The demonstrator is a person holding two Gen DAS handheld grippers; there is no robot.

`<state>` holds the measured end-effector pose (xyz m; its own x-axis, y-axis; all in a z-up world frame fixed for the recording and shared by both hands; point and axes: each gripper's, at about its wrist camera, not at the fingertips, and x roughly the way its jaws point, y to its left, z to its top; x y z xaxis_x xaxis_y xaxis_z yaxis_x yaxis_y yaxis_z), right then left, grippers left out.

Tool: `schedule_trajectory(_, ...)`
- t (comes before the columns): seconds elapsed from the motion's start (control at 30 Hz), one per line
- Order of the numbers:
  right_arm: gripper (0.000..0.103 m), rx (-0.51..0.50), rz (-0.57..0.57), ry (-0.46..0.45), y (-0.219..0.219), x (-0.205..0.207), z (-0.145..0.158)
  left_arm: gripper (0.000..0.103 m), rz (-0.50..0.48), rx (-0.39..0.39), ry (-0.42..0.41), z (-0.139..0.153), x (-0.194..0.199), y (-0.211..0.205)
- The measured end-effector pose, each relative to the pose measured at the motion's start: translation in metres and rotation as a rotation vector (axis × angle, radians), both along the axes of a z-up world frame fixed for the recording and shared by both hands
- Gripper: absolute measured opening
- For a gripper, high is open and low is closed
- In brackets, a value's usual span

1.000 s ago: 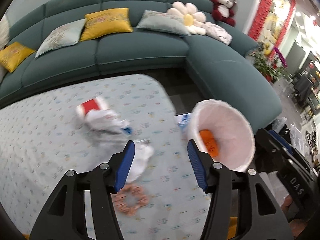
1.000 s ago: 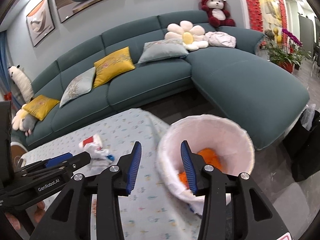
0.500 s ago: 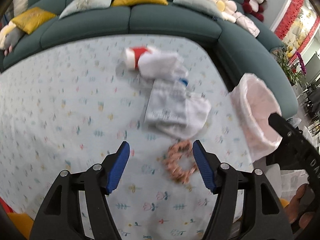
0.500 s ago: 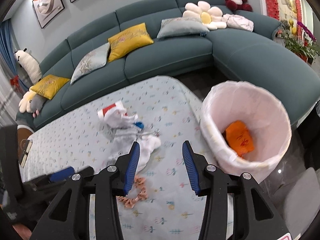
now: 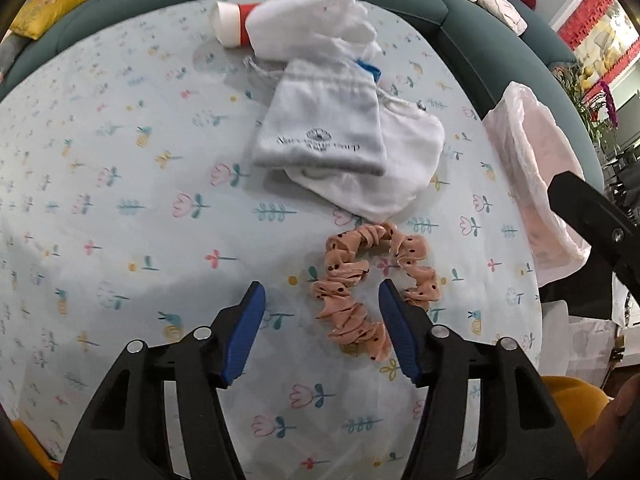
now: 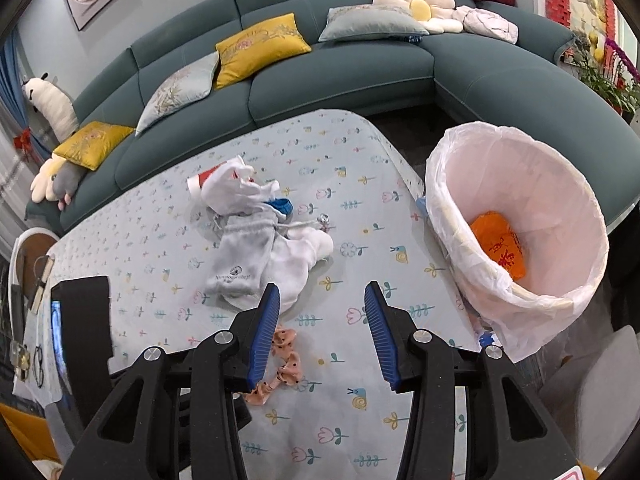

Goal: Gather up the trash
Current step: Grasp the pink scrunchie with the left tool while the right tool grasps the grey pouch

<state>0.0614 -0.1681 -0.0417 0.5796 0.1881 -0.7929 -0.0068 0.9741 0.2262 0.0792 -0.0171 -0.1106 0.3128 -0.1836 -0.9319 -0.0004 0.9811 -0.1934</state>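
Note:
A peach dotted scrunchie (image 5: 368, 280) (image 6: 284, 356) lies on the flowered tablecloth (image 5: 120, 160). My left gripper (image 5: 320, 296) hangs low over it. Its jaws are closing, one side of the scrunchie lies between them, and the pads do not touch it. Beyond it lie a white drawstring pouch (image 5: 320, 136) (image 6: 240, 264), crumpled white cloth (image 5: 404, 168) and a red-and-white paper cup (image 5: 230, 24) (image 6: 200, 180). My right gripper (image 6: 320, 300) is open and holds nothing, above the table beside a bag-lined bin (image 6: 516, 216) (image 5: 532, 152) holding an orange wrapper (image 6: 496, 248).
A teal corner sofa (image 6: 340, 76) with cushions wraps around the far side of the table. The bin stands off the table's right edge, with a dark floor gap behind it. Glasses (image 6: 38, 364) lie on a small stand at the left. A grey seat (image 6: 592, 392) is at the lower right.
The left gripper has dropped toward the table, now right over the scrunchie; its jaws widened, then narrowed. The right gripper sank and tipped down, so the table and bin show from above.

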Motion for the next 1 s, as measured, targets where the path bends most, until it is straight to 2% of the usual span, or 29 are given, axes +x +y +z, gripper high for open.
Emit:
schedule_trajectory(0.07,0.044,-0.001,-0.002,0.007,0.0,0.002,-0.004,0.05,-0.001,0.008,-0.017,0.0,0.001,-0.002)
schedule_trajectory(0.13,0.044,0.001,-0.003,0.014,0.001,0.005,-0.007,0.036,-0.007,0.012,-0.024,0.001,0.005,-0.003)
schedule_trajectory(0.17,0.044,0.001,-0.002,0.017,0.002,0.006,-0.009,0.02,-0.013,0.0,-0.024,0.001,0.006,-0.003)
schedule_trajectory(0.2,0.044,0.002,-0.001,0.019,0.002,0.008,-0.01,0.016,-0.018,-0.013,-0.013,0.0,0.009,-0.002)
schedule_trajectory(0.37,0.044,0.004,0.021,0.024,0.012,0.015,-0.012,0.013,-0.001,-0.028,-0.048,0.012,0.009,0.009)
schedule_trajectory(0.63,0.044,0.01,0.093,0.055,0.055,0.04,-0.029,0.013,0.153,-0.056,-0.071,0.032,0.013,0.077)
schedule_trajectory(0.87,0.044,0.007,0.11,0.09,0.078,0.059,-0.05,0.013,0.208,-0.055,-0.078,0.034,0.017,0.111)
schedule_trajectory(0.97,0.04,-0.003,0.114,0.108,0.085,0.065,-0.058,0.013,0.208,-0.057,-0.081,0.033,0.02,0.114)
schedule_trajectory(1.0,0.035,-0.001,0.114,0.113,0.087,0.066,-0.06,0.013,0.206,-0.056,-0.082,0.033,0.021,0.114)
